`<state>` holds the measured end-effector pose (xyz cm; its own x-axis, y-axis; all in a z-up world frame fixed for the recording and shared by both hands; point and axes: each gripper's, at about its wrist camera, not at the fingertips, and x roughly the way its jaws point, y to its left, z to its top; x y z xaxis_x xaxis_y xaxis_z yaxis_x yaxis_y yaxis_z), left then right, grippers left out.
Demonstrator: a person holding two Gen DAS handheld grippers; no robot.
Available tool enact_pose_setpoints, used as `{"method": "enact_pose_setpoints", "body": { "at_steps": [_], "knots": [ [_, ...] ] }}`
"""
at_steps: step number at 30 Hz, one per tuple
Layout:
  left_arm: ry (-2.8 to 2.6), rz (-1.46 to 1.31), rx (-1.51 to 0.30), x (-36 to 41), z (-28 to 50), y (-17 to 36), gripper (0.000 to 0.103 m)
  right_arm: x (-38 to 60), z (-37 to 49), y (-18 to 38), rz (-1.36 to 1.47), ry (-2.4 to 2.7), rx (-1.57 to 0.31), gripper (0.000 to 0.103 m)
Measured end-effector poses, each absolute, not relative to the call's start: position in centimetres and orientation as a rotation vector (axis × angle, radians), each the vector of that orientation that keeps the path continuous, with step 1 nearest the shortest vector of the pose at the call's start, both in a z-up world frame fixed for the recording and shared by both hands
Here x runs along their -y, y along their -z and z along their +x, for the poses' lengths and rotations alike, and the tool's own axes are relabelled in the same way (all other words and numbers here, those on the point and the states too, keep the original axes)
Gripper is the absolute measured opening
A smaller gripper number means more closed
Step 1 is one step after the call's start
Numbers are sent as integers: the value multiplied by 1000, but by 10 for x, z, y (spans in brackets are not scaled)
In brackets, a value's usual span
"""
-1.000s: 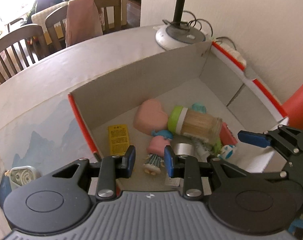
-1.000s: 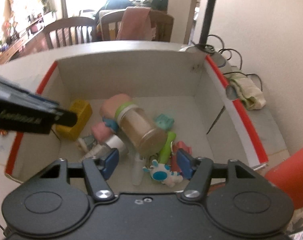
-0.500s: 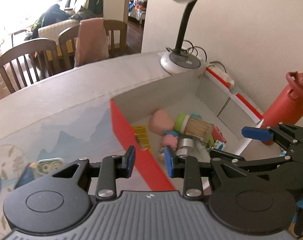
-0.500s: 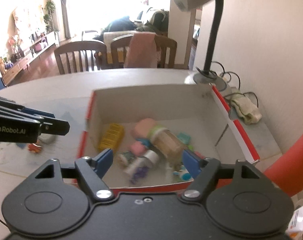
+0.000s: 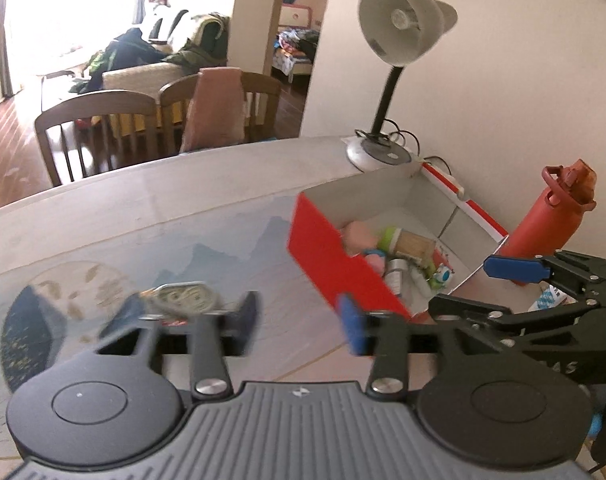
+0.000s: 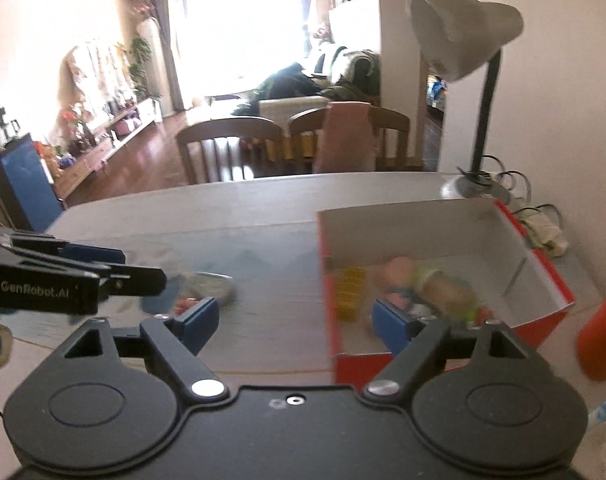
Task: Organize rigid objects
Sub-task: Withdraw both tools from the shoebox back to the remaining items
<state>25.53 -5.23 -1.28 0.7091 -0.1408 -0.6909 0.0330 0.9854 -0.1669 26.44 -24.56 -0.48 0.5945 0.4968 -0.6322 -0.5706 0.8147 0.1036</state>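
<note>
— What are my tongs doing?

— Your left gripper [image 5: 299, 322] has just been opening and stands parted, nothing between its blue pads. The right gripper [image 6: 293, 320] has also just been widening and is empty.

— And the things I'm sorting?

— Most lie in the red box [image 5: 327, 252] to the right: a green-lidded jar [image 5: 407, 242], a pink heart [image 5: 357, 234], a yellow block [image 6: 351, 290]. A silver tin [image 5: 183, 298] sits on the table [image 5: 143, 216], beyond my left fingers.
</note>
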Motion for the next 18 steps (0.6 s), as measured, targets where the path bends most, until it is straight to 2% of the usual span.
{"method": "enact_pose_setpoints", "body": {
  "at_steps": [1, 10, 18],
  "knots": [
    [93, -150, -764, 47, 249, 12, 64, 243, 261, 5, -108, -630, -697, 85],
    [42, -195, -772, -4, 200, 20, 65, 207, 227, 7, -102, -712, -661, 95],
    [-24, -212, -776, -38, 184, 33, 82, 176, 227, 11, -152, -748, -659, 95]
  ]
}}
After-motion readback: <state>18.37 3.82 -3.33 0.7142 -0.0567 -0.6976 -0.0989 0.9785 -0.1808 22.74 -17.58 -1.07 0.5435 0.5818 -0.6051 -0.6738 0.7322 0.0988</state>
